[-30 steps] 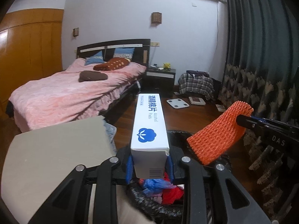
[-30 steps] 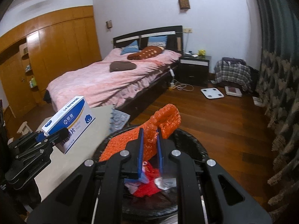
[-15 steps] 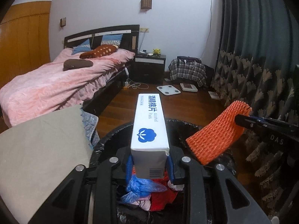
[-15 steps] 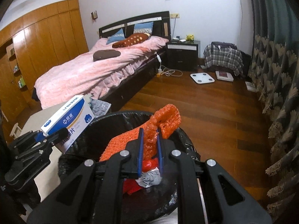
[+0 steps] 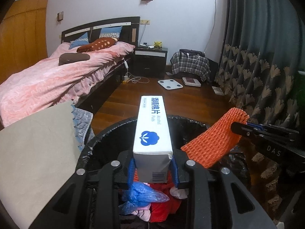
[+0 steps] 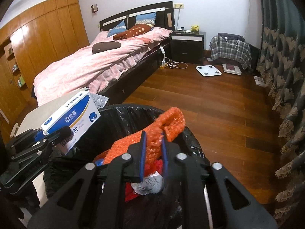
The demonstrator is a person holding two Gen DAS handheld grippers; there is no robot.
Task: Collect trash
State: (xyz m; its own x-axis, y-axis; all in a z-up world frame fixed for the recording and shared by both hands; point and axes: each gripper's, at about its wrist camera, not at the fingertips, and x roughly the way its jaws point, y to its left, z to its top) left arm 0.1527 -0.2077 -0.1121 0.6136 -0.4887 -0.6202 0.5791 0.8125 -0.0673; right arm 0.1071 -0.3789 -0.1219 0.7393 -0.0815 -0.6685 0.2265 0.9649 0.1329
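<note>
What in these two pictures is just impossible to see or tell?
- Bottom of the bin: both views, covered by the rubbish and the grippers.
- Whether the box is full or empty: it is closed.
- Small things on the nightstand: too small in both views.
- The right gripper's hold on the orange foam net: its jaws have just been opening; contact is unclear.
- The person holding the grippers: outside both views.

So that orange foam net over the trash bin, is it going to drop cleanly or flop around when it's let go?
Probably floppy: the orange foam net bends and droops either side of the right gripper, whose jaws have just been opening around it. It looks airy, so likely very light and slow to fall. Its mesh may snag on the pads above the bin.
</note>
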